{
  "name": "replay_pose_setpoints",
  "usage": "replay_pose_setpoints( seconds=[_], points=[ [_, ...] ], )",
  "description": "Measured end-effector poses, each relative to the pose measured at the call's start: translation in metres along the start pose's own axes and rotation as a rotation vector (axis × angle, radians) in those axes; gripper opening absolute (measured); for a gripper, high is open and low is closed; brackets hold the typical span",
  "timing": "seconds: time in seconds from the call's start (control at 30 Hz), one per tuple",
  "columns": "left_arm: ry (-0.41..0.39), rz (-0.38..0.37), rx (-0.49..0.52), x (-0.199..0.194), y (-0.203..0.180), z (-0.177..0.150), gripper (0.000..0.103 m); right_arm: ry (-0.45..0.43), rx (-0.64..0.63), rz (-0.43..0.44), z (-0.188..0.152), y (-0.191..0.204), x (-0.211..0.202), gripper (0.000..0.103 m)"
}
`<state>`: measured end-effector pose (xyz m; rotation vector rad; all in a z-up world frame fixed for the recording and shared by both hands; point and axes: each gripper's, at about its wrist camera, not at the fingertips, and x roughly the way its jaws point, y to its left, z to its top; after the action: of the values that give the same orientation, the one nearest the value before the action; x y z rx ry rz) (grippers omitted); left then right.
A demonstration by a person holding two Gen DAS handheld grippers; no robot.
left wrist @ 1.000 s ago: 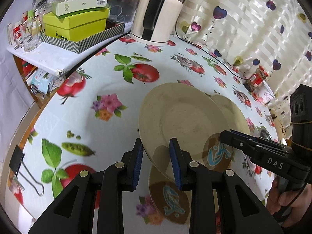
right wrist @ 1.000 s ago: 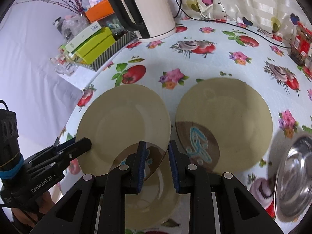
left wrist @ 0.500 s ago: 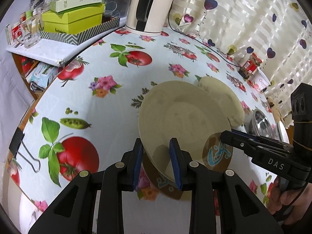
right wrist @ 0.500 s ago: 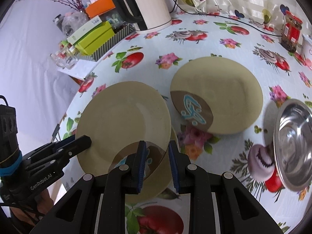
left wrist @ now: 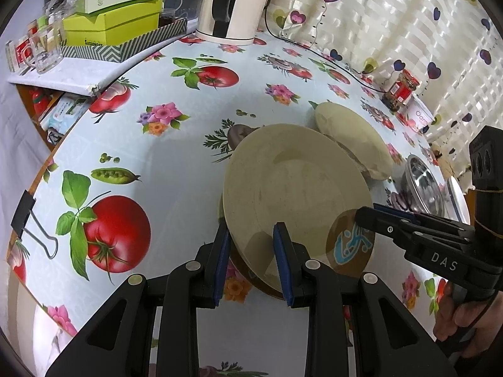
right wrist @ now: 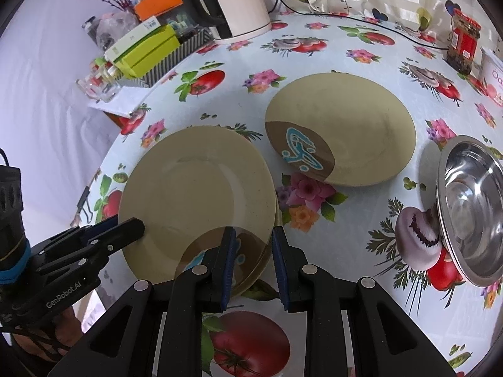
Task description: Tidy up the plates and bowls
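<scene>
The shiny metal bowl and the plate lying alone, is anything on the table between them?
No. In the right wrist view, only flowered tablecloth lies between the metal bowl and the lone plate.

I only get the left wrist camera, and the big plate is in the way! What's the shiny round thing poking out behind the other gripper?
Observer: It's a steel bowl. The right wrist camera looks right into it, and it is empty.
Operator: Is it bumping the plate at the back? And is that plate plain?
Observer: It isn't bumping it: a strip of tablecloth shows between the bowl and the back plate. The plate isn't plain either. Its near edge has a brown patch with a blue squiggle, which the big plate hides from you.
</scene>
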<state>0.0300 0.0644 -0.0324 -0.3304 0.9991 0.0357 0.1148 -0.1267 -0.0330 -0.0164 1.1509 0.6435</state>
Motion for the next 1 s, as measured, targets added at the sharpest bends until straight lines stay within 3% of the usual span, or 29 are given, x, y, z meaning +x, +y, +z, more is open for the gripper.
replay_pose_setpoints(
  seconds=[1.0],
  points=[
    [-0.001,0.020,0.009,-0.0011,0.0024,-0.0082,0.029,-0.024,-0.009,-0.014,-0.0014,0.0010,-0.0040,0.024]
  ],
)
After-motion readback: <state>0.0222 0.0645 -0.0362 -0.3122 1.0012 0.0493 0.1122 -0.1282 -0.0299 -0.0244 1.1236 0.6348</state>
